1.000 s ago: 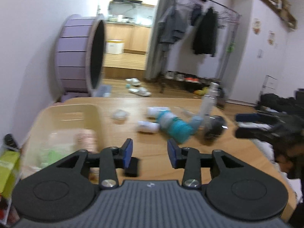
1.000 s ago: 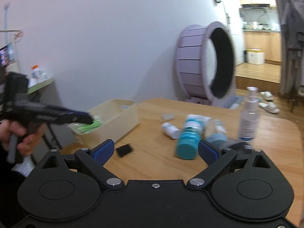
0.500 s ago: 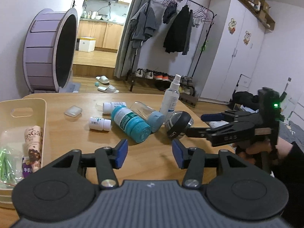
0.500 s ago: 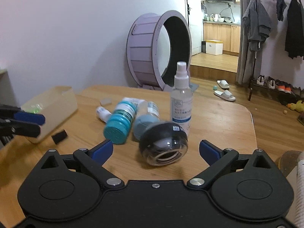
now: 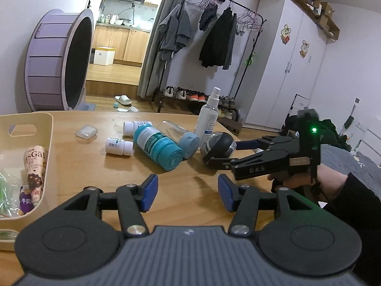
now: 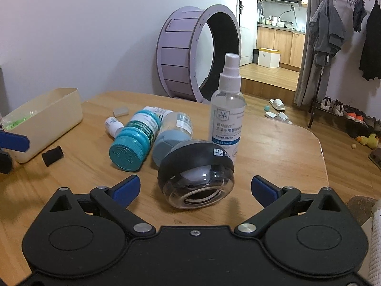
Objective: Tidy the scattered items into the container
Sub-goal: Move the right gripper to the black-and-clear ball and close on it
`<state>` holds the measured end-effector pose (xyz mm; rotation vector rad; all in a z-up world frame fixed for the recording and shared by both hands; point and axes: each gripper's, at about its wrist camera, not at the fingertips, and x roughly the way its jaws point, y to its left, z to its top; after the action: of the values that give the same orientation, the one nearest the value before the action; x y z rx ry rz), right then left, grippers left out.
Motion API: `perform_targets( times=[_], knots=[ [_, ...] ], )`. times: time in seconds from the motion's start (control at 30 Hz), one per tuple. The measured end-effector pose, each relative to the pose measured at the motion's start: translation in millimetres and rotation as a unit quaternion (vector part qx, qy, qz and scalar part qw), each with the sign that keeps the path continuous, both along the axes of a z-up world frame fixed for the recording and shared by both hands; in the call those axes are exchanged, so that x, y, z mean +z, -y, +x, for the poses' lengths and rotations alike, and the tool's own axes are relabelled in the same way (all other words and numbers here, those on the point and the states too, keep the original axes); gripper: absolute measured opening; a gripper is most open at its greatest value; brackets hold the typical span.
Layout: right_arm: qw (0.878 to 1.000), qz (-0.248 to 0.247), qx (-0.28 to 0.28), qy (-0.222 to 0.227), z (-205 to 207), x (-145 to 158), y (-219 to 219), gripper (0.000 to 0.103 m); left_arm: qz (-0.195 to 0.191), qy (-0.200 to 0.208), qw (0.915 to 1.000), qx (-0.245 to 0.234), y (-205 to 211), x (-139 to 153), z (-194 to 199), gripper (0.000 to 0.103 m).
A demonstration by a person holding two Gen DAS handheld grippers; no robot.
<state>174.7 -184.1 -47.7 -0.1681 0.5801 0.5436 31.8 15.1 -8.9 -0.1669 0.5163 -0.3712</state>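
The right gripper [image 6: 194, 188] has dropped in close on the black gyro ball [image 6: 196, 178], which now sits low-centre in its view between wide-apart, still-spreading fingers — nothing clamped yet, so I'd guess that ball goes next. The left gripper [image 5: 185, 196] has swung away from the cream container [image 5: 48, 131] at the left edge, its fingers opening and empty. Readable bits: "D.A.S" on the right gripper's side, "sGal" and "COCOA" on the snack cone [image 5: 34, 166] in the container. The spray bottle [image 6: 227, 116] on the counter [image 6: 281, 147] has Chinese print too small to read.
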Motion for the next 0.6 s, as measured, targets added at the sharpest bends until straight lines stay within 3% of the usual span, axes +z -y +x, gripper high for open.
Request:
perform_targets(
  times=[0.17,0.27,0.3,0.6],
  knots=[
    [1.000,0.007,-0.005,-0.002,5,-5,1,0.100,0.001,-0.001,1.0000,0.002,-1,-1,-1,0.055],
    [1.000,0.024,-0.005,-0.008,7,-6,4,0.084,0.002,0.001,1.0000,0.002,-1,-1,-1,0.055],
    [0.999,0.034,0.000,-0.013,7,-6,5,0.070,0.003,0.002,1.0000,0.002,-1,-1,-2,0.055],
    [0.999,0.035,0.005,-0.022,-2,-2,12,0.070,0.006,0.008,1.0000,0.003,-2,-1,-3,0.055]
  ],
)
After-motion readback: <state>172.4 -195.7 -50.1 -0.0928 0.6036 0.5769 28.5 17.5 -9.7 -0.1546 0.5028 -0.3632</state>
